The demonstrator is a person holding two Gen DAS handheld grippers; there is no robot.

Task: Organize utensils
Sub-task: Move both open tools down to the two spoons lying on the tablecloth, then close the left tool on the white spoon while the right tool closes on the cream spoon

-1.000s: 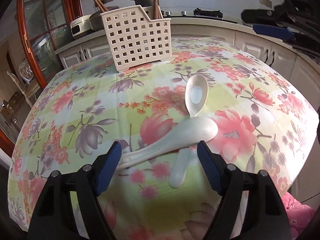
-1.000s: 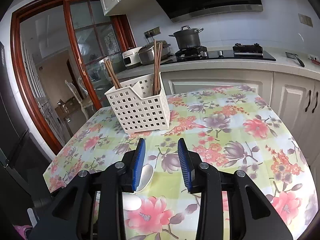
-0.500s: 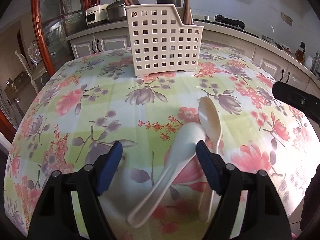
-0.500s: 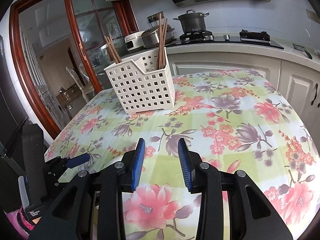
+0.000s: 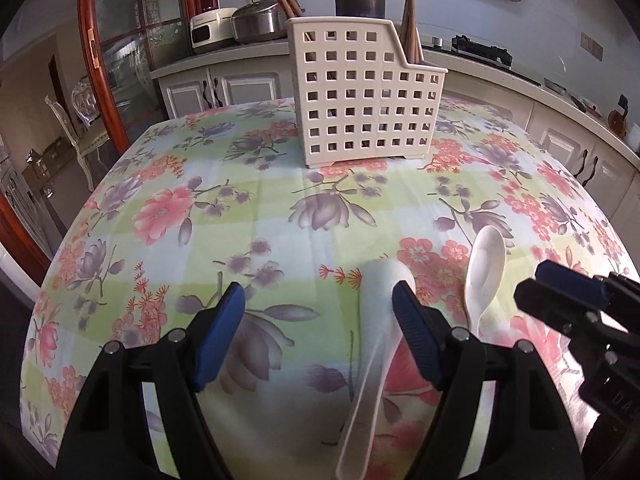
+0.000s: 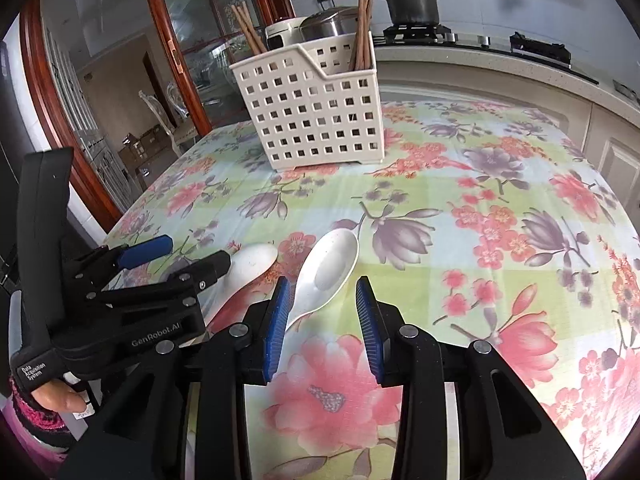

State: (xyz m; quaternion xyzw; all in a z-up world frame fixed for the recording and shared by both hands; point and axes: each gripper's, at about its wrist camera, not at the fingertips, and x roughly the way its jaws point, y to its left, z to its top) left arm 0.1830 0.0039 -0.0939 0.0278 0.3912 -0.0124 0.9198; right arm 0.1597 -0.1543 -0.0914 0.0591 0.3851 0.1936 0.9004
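Two white ceramic spoons lie on the floral tablecloth. In the left wrist view the nearer spoon [image 5: 376, 320] runs under my right finger, and the second spoon [image 5: 485, 272] lies to its right. My left gripper [image 5: 318, 300] is open above the cloth. In the right wrist view my right gripper [image 6: 322, 300] is open, with the second spoon [image 6: 326, 272] between its fingers; the other spoon [image 6: 250, 264] lies by the left gripper [image 6: 176, 254]. A white perforated basket [image 5: 360, 92] with wooden chopsticks stands at the far side and also shows in the right wrist view [image 6: 312, 108].
The right gripper [image 5: 580, 312] enters the left wrist view at the right. The table's edge [image 5: 60, 264] drops off at the left, with a chair and red-framed glass doors beyond. A kitchen counter with a pot [image 6: 412, 2] and cookers runs behind the table.
Both grippers have come lower and closer to the spoons. The right gripper now straddles the second spoon, and the left gripper has shifted left so the nearer spoon lies under its right finger.
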